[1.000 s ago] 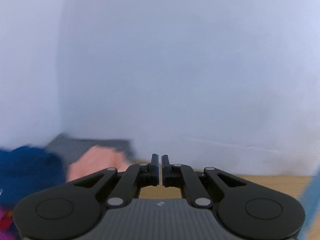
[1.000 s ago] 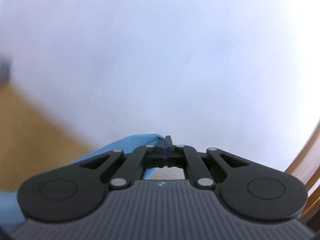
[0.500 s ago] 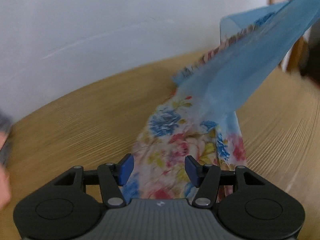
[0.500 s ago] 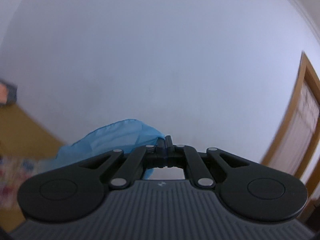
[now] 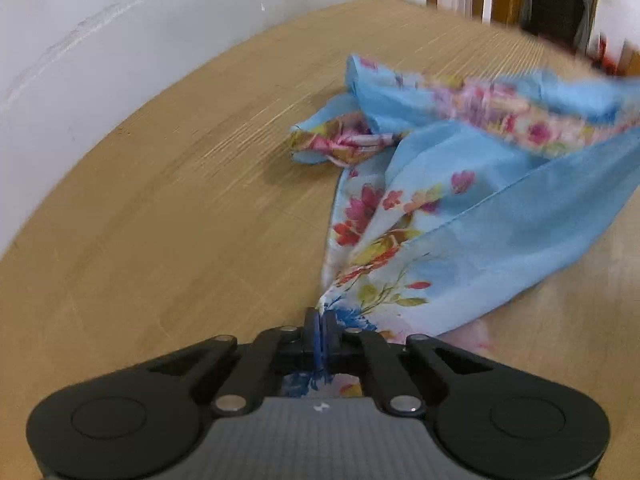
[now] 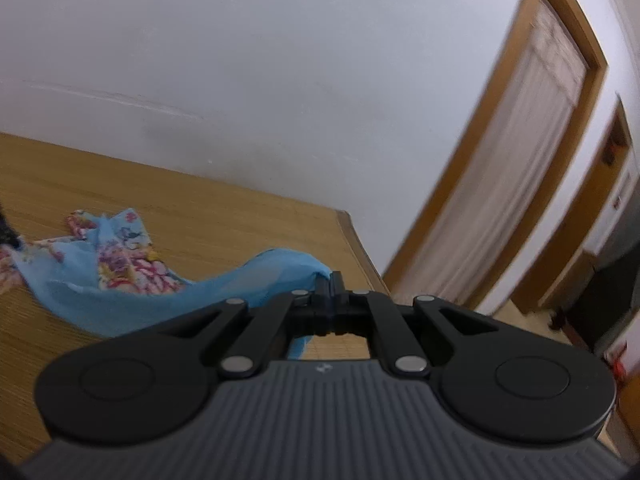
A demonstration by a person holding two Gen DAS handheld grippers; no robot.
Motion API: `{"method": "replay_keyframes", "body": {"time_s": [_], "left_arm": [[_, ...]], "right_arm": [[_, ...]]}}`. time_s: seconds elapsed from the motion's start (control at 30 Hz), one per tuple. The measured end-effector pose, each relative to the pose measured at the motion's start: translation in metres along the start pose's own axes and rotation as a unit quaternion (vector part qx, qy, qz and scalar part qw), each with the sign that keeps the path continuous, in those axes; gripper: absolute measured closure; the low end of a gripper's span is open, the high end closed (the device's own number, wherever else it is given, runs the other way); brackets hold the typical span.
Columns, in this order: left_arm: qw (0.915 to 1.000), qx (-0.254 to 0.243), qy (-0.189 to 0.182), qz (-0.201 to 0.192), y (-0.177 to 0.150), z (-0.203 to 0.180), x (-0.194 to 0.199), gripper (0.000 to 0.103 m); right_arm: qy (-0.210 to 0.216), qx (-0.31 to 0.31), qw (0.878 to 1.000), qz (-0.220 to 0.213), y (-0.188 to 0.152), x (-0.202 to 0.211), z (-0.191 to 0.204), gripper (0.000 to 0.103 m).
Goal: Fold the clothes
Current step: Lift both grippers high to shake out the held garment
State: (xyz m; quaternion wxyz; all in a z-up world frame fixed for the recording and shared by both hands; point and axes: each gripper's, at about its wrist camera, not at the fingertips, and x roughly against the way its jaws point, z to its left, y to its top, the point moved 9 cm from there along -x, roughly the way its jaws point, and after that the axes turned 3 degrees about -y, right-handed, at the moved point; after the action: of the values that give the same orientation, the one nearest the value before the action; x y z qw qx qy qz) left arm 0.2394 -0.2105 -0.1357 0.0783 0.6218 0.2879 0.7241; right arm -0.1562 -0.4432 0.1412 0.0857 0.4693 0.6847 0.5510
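The left tongs (image 5: 320, 322) are clamped on one corner of a light blue floral cloth (image 5: 432, 216), pinching its blue-flowered edge. The right tongs (image 6: 331, 286) grip a plain blue corner of the same cloth (image 6: 120, 280). Between the two grips the cloth runs as a long band, its long axis stretching from the left tongs across to the right ones. The middle sags and lies bunched on the woven bamboo-mat surface (image 5: 160, 220), one rumpled end pointing toward the white wall (image 6: 280, 60). A wooden door frame (image 6: 500, 120) stands beyond the surface's edge.
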Motion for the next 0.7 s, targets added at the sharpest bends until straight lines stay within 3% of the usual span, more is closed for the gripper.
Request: {"method": "replay_keyframes", "body": {"time_s": [0.1,0.2,0.3,0.53,0.57,0.63,0.67,0.7], "left_arm": [[0.9994,0.019,-0.017,-0.025,-0.015,0.000,0.029,0.101],[0.9997,0.014,-0.010,-0.017,-0.017,0.007,0.031,0.098],[0.9998,0.016,-0.002,-0.013,-0.022,0.004,0.032,0.100],[0.9999,0.003,-0.009,0.013,-0.039,-0.017,0.021,0.092],[0.9999,0.002,-0.009,0.012,-0.039,-0.017,0.018,0.088],[0.9998,0.003,-0.010,0.015,-0.036,-0.015,0.015,0.068],[0.9998,0.004,-0.012,0.018,-0.035,-0.013,0.013,0.049],[0.9997,0.003,-0.014,0.022,-0.034,-0.012,0.012,0.040]], "right_arm": [[0.001,-0.004,1.000,0.002,0.018,-0.023,0.021,0.100],[0.004,-0.008,1.000,0.001,0.033,-0.040,0.037,0.100],[0.004,-0.014,1.000,0.003,0.005,-0.030,0.030,0.100],[0.012,-0.011,1.000,0.014,-0.011,-0.028,0.033,0.100],[0.012,-0.011,1.000,0.017,-0.014,-0.028,0.032,0.100],[0.009,-0.014,1.000,0.023,-0.019,-0.025,0.031,0.100],[0.008,-0.017,0.999,0.026,-0.022,-0.024,0.029,0.100],[0.006,-0.019,0.999,0.028,-0.025,-0.023,0.028,0.100]]}}
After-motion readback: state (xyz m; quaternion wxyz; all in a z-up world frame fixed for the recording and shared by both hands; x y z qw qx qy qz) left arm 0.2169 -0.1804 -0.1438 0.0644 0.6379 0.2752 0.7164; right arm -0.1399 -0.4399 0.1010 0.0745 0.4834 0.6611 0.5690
